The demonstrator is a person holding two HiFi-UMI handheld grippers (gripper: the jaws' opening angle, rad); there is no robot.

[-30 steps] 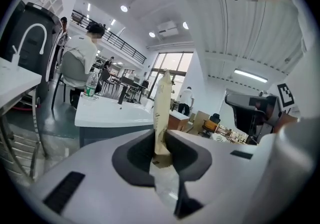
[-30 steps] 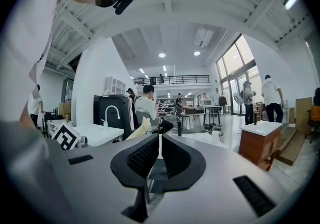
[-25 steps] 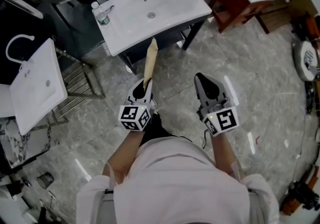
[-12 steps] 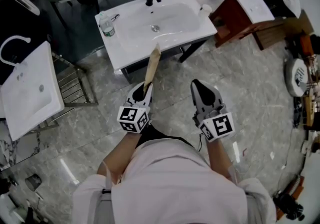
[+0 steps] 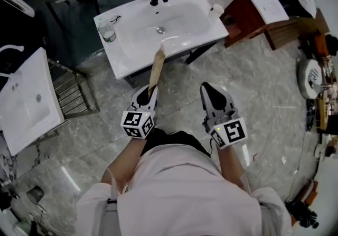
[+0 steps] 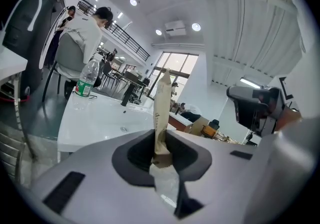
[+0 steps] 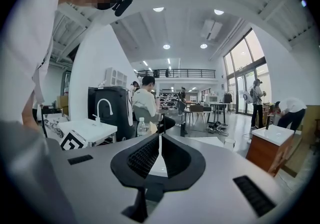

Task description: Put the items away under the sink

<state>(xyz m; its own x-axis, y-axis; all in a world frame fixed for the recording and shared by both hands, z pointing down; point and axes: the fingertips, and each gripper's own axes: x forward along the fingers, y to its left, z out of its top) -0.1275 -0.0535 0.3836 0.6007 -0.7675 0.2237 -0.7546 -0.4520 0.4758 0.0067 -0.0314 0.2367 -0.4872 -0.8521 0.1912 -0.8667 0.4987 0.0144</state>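
Pinching a tan paper strip [image 5: 156, 67], the left gripper [image 5: 150, 90] points toward the white sink [image 5: 132, 46]. The right gripper [image 5: 206, 87] has its jaws pressed together, empty.

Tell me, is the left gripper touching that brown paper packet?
Touching. The left gripper view shows the left gripper with its jaws pressed on both sides of the brown paper packet, with no gap.

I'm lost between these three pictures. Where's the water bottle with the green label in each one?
Head view: water bottle stands on the white sink, upper left.
Left gripper view: left of centre, on the same sink top.
Right gripper view: small, just left of centre, beside the jaw tips.
Shared landmark: the white sink.
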